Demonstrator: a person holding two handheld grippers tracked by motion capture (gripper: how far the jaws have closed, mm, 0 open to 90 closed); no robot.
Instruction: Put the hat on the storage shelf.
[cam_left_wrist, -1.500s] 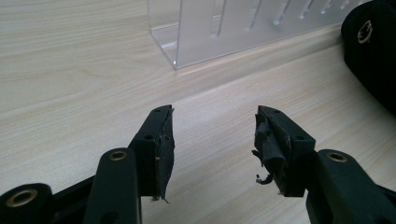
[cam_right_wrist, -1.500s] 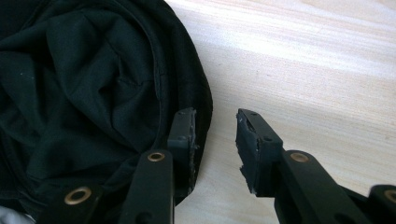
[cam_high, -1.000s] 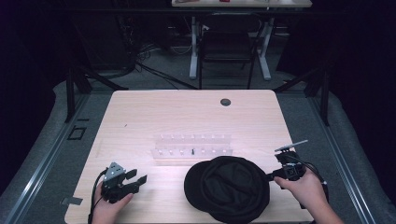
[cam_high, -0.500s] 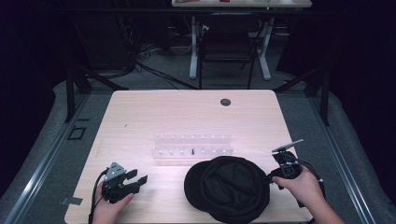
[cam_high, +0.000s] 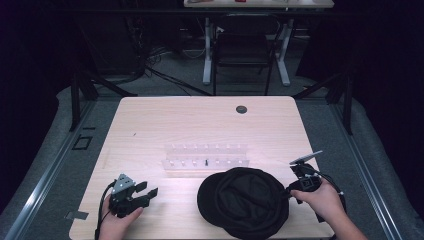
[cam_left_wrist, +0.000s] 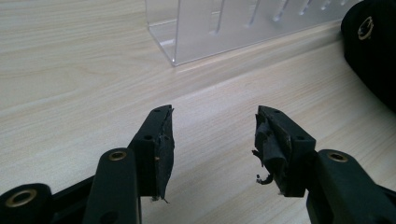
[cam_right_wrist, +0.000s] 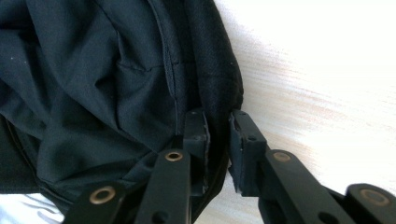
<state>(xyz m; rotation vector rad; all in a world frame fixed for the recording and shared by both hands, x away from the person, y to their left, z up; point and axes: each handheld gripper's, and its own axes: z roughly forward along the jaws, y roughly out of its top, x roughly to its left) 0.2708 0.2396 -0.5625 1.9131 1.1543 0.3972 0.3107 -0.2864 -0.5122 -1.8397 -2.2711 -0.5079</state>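
Presently, a black cap (cam_high: 243, 202) lies on the pale wooden table (cam_high: 200, 125), at the near edge and right of centre, crown up and rumpled. It serves as the landmark for what follows.

The right gripper (cam_high: 291, 189) sits at the cap's right edge, held in the person's right hand (cam_high: 322, 200). In the right gripper view the right gripper (cam_right_wrist: 218, 135) has its two jaws set on either side of the cap's (cam_right_wrist: 107, 79) rim. Its jaws have just been closing, and a narrow gap remains with the fabric edge between them. Whether the pads already press on the cloth cannot be told. A seam runs down the cap just left of the inner jaw.

The left gripper (cam_high: 147, 190) rests on the table well to the left of the cap, in the person's left hand (cam_high: 117, 222), pointing toward the cap. In the left gripper view the left gripper (cam_left_wrist: 212, 140) stands wide open with bare table between the worn pads, holding nothing. The cap (cam_left_wrist: 373, 51) shows at the upper right there, with a metal eyelet visible.

A clear acrylic rack (cam_high: 205, 157) stands just behind the cap, apart from it, with one small dark item in a slot. A round dark grommet (cam_high: 241, 109) sits far behind the cap, near the table's far edge.
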